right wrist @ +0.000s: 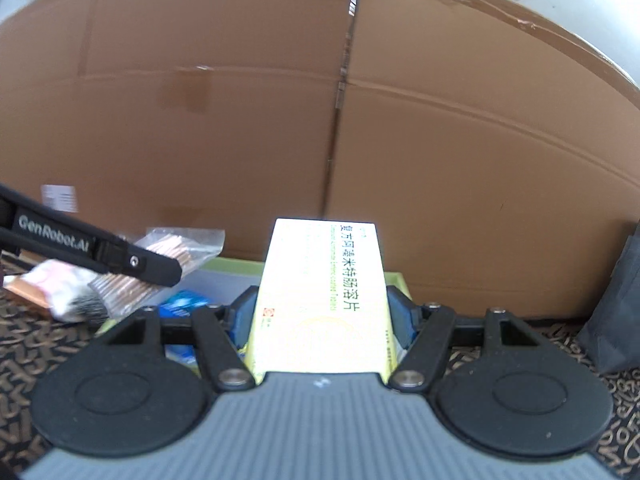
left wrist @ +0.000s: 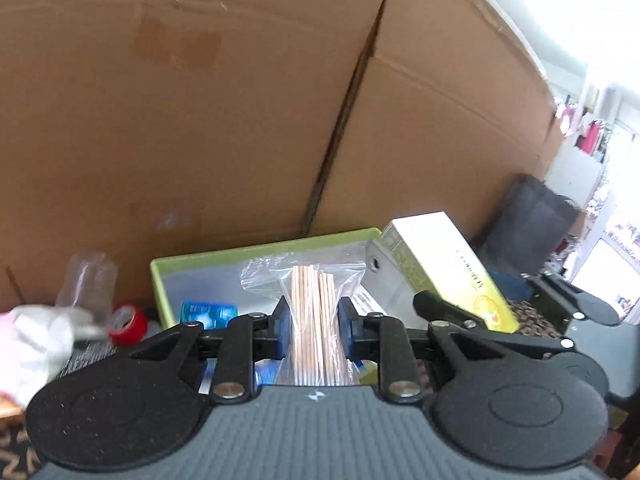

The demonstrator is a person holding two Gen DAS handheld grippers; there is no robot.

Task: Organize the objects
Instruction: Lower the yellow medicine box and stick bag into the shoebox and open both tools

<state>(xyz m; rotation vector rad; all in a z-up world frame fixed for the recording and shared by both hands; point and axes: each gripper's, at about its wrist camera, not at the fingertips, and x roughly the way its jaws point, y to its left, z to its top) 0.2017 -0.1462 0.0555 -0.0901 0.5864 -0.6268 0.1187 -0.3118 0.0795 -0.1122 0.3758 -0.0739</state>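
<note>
Left gripper [left wrist: 314, 330] clamped nearly shut on a crinkly clear bag of thin wooden sticks [left wrist: 316, 320], right gripper [right wrist: 322, 320] pinched wider around a glossy yellow-white medicine box [right wrist: 324, 292]. Both held up in the air near the green tray's [left wrist: 264, 248] front edge. Looks like early-to-mid sorting: only a blue packet [left wrist: 208, 314] visible inside so far, while a red tape roll [left wrist: 128, 322], clear plastic cup [left wrist: 90, 280] and something fluffy white [left wrist: 32, 344] sit outside left.

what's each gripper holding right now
left gripper: shut on the bag of sticks
right gripper: shut on the yellow box
</note>
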